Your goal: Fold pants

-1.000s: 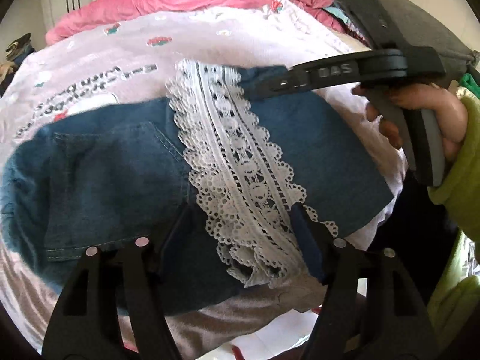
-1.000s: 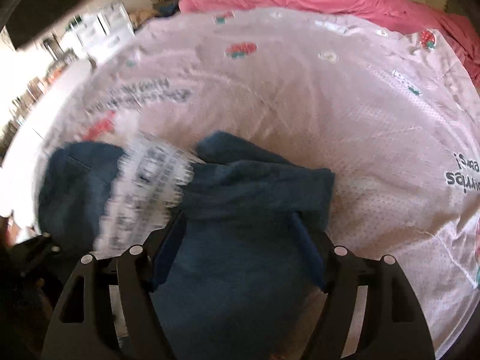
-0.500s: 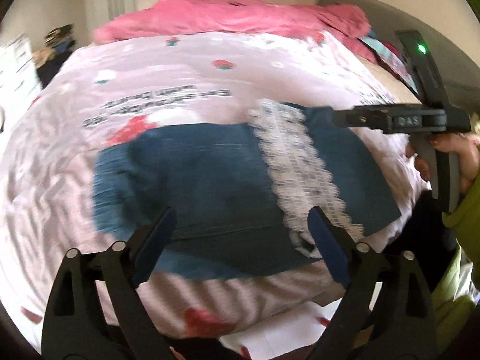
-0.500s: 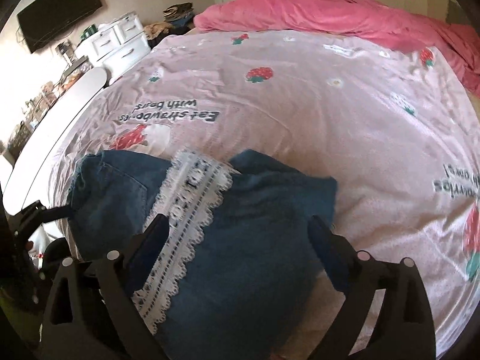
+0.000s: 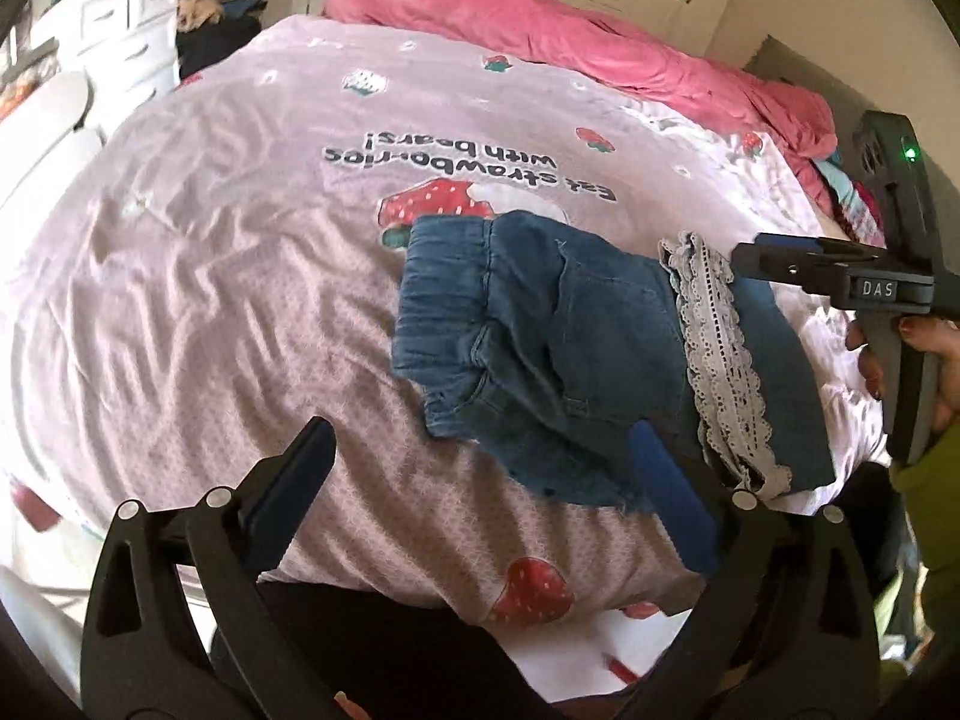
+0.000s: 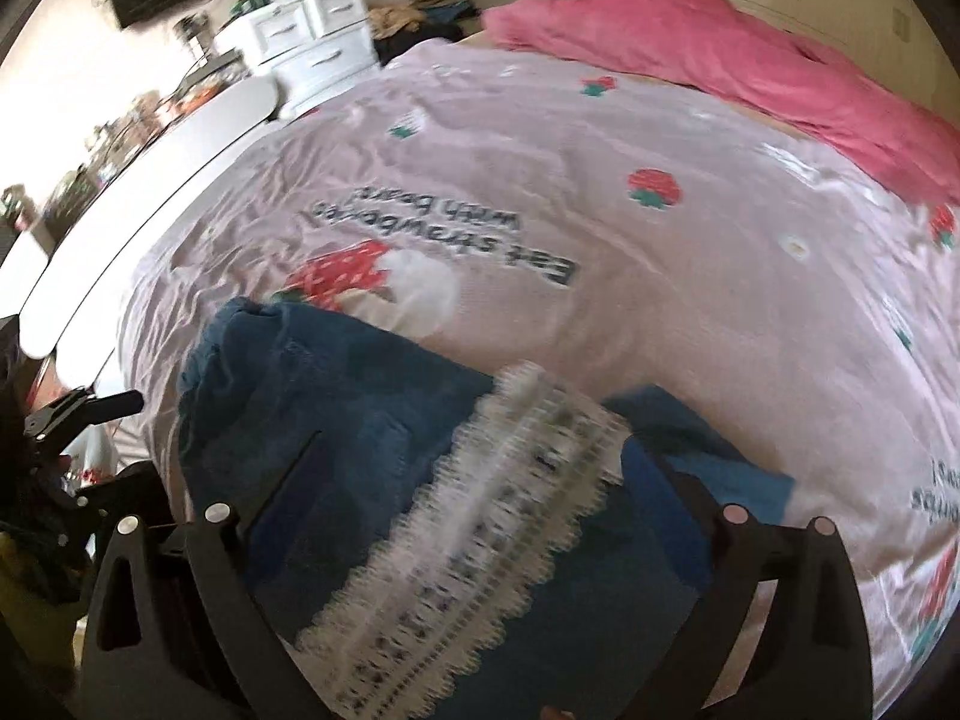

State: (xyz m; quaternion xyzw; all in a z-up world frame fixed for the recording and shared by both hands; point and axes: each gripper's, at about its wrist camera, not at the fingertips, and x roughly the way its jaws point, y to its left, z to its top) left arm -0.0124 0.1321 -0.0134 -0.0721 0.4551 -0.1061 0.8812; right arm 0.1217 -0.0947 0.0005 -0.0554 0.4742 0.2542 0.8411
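Currently, on the bed: one pair of blue denim pants (image 5: 576, 354), folded into a compact bundle, lying on the pale pink sheet (image 5: 240, 276) at right of centre in the left wrist frame, near the bed's lower right edge. Elastic waistband at the bundle's left end; white lace trim (image 5: 720, 354) running across its right part, top to bottom. Sheet printed with strawberries and upside-down lettering. Pink blanket (image 5: 576, 42) heaped across the upper part of the frame. White drawers (image 6: 312, 24) at upper left of the right wrist frame. Left hand-held gripper (image 5: 480, 504): fingers spread wide apart at lower centre, holding nothing, its right blue pad over the bundle's lower edge. Right hand-held gripper (image 6: 474, 516): fingers likewise apart, above the denim and lace at lower centre of its own frame, which is blurred; seen from the left wrist, it enters at the right edge, its tip at the lace, contact not discernible.
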